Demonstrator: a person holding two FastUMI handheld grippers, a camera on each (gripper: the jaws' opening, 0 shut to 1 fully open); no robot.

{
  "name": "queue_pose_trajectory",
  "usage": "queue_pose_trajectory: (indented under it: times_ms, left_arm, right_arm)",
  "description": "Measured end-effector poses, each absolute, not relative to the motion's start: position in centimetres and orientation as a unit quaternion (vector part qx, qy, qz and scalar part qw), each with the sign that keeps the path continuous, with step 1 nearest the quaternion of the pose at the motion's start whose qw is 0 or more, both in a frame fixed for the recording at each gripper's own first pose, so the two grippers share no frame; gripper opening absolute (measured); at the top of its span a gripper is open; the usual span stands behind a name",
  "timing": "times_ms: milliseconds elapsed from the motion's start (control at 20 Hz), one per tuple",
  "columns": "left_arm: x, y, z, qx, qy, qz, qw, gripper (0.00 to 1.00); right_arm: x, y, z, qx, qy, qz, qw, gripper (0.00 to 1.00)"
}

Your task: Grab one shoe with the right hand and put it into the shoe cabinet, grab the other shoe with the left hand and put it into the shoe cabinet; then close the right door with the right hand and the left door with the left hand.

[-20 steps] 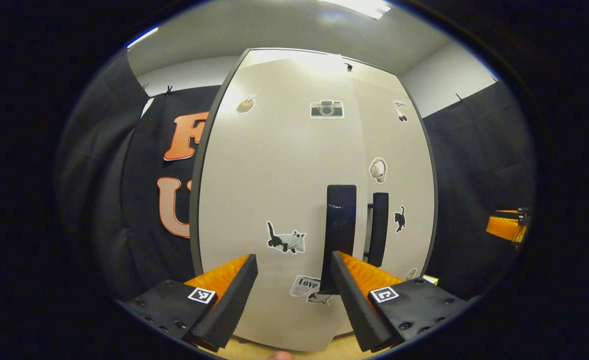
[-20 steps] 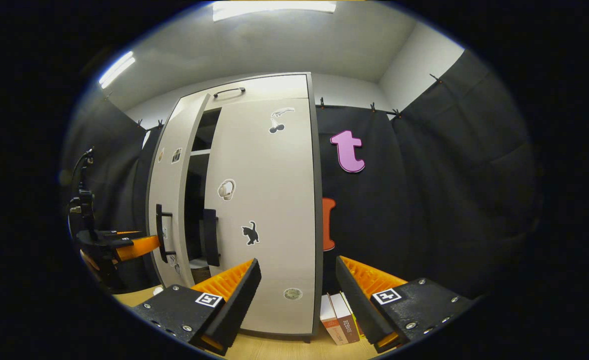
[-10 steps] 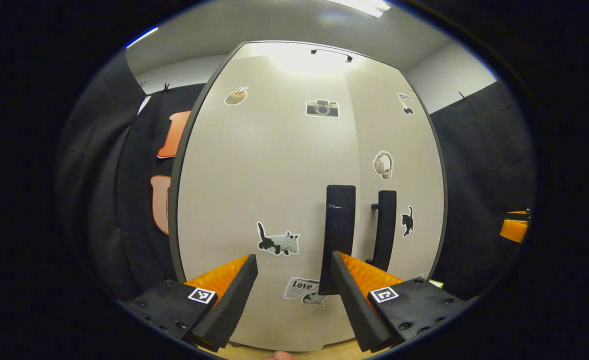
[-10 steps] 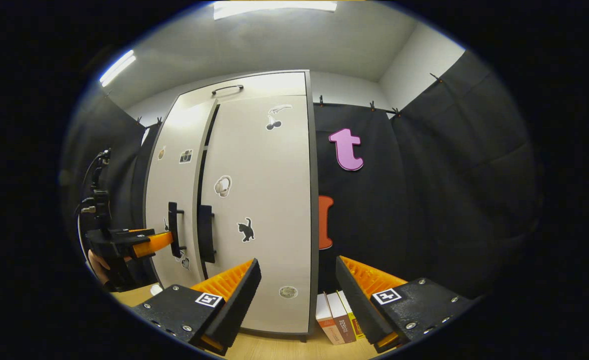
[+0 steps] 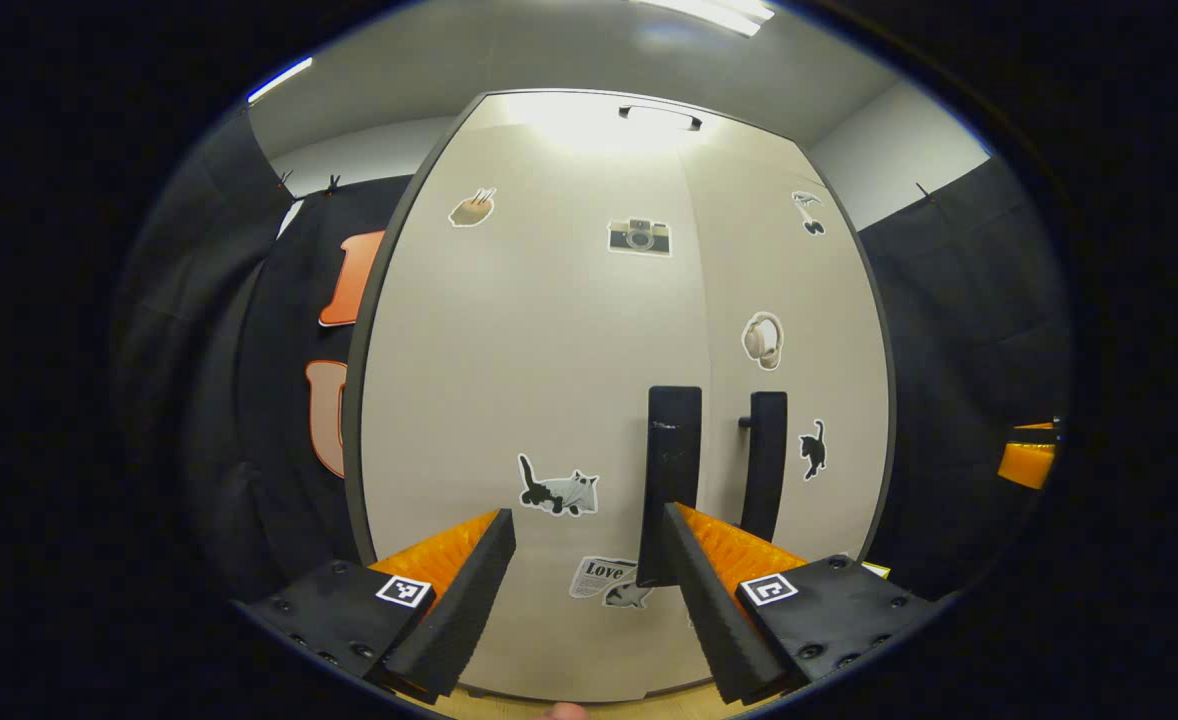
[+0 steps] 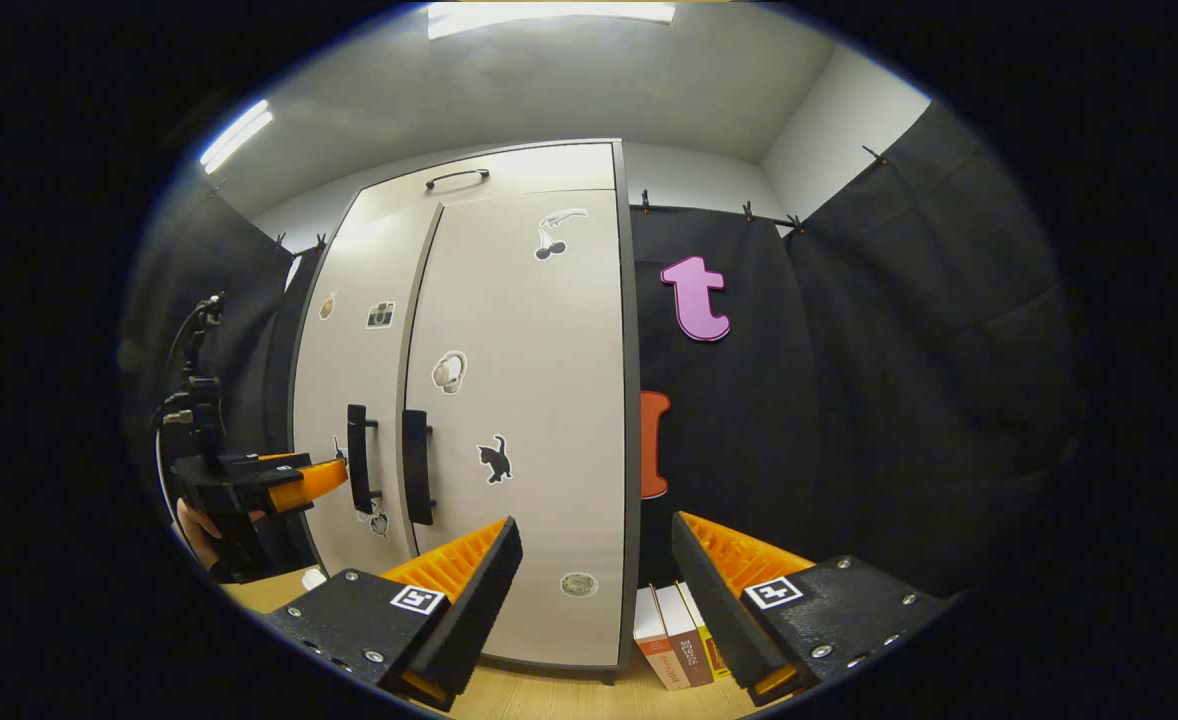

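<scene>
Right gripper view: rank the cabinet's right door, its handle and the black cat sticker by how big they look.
1. right door
2. handle
3. black cat sticker
All three sit on the same door face, so nearness barely matters.

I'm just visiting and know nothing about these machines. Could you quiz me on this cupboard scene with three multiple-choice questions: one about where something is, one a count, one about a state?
1. Where do the books stand?
A. on top of the cabinet
B. on the floor, right of the cabinet
C. inside it

2. How many vertical black door handles show?
A. one
B. two
C. four

3. How stands the left door?
A. closed
B. wide open
C. removed

Answers:
1 B: they stand by the cabinet's right foot.
2 B: the left handle and right handle sit side by side.
3 A: both doors meet, no dark gap.
</scene>
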State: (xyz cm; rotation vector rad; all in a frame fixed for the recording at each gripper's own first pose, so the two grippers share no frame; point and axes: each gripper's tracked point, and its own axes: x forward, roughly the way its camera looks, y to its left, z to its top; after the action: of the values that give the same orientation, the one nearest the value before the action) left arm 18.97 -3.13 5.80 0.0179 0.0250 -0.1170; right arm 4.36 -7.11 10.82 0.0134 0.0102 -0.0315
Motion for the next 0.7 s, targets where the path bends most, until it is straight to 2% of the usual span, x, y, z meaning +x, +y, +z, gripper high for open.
queue_pose_trajectory:
  times_ms: [100,150,500,650,700]
  left_arm:
    - [17.5,-3.1,6.4,0.010,0.012,-0.062,0.998,0.94]
    - [16.7,-2.9,6.7,0.008,0.011,-0.061,0.998,0.96]
    - [12.4,0.2,7.9,0.002,0.006,-0.031,1.000,0.97]
    - [11.3,1.6,7.9,-0.001,0.007,-0.017,1.000,0.94]
    - [11.1,1.8,8.0,-0.002,0.007,-0.015,1.000,0.96]
  right_arm:
    - [4.5,-6.7,10.9,0.011,0.003,-0.011,1.000,0.93]
    - [4.4,-6.5,10.9,0.013,0.002,-0.008,1.000,0.93]
    - [4.2,-4.6,11.3,0.021,-0.004,0.016,1.000,0.93]
    - [3.8,-3.9,11.1,0.023,-0.005,0.023,0.999,0.93]
    - [3.7,-3.8,11.0,0.025,-0.003,0.024,0.999,0.93]
